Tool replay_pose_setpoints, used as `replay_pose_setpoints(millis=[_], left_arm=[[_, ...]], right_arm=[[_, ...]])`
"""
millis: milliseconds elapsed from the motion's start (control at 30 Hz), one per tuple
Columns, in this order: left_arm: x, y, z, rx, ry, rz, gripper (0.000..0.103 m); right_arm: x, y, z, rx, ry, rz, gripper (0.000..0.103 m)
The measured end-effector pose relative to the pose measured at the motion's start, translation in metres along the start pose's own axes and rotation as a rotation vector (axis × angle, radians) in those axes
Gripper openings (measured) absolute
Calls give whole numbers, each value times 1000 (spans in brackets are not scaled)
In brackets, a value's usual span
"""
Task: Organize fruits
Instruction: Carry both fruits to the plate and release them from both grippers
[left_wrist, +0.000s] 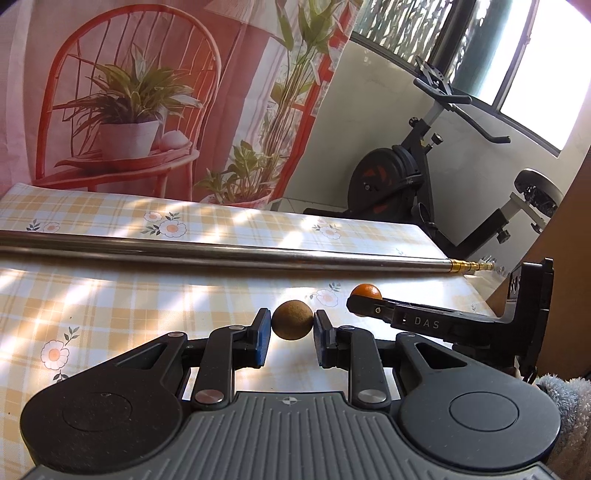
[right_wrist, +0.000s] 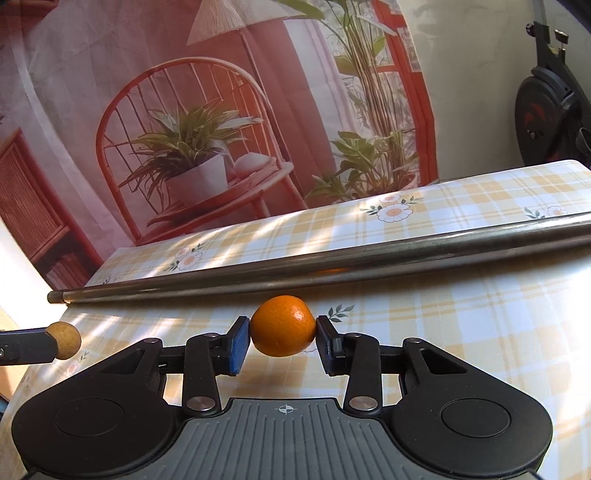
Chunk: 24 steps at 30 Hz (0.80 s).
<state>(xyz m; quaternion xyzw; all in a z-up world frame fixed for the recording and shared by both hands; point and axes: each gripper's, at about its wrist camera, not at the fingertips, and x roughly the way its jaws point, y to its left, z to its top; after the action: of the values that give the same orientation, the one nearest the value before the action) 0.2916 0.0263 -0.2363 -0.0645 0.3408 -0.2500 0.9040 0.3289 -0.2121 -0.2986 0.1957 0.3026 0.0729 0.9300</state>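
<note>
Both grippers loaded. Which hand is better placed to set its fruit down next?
Marginal call: left. The left gripper holds the brown fruit over bare tablecloth. The right gripper grips the orange nearer the metal pole. No container visible.

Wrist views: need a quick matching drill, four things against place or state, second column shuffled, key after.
1 brown fruit
2 orange fruit
3 metal pole
4 exercise bike

a lying across the tablecloth
b clamped in the right tongs
c standing beyond the table, by the window
d clamped in the left tongs

Pairs: 1-d, 2-b, 3-a, 4-c
</note>
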Motion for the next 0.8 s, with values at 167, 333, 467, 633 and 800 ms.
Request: replay_pose_setpoints(millis=[167, 333, 467, 633, 800], left_arm=[[-20, -7, -15, -21, 5, -2, 26], [-35, -12, -27, -54, -2, 2, 26], [-45, -18, -37, -49, -2, 15, 26], [-55, -27, -50, -40, 11, 33, 26], [-57, -27, -59, -20, 29, 44, 26]], right_arm=[[-43, 13, -19, -36, -22, 20, 35], [-83, 28, -37, -57, -46, 47, 35], [-109, 38, -53, -42, -51, 72, 35], [-129, 53, -75, -60, -24, 84, 35], [-143, 64, -90, -68, -17, 93, 35]])
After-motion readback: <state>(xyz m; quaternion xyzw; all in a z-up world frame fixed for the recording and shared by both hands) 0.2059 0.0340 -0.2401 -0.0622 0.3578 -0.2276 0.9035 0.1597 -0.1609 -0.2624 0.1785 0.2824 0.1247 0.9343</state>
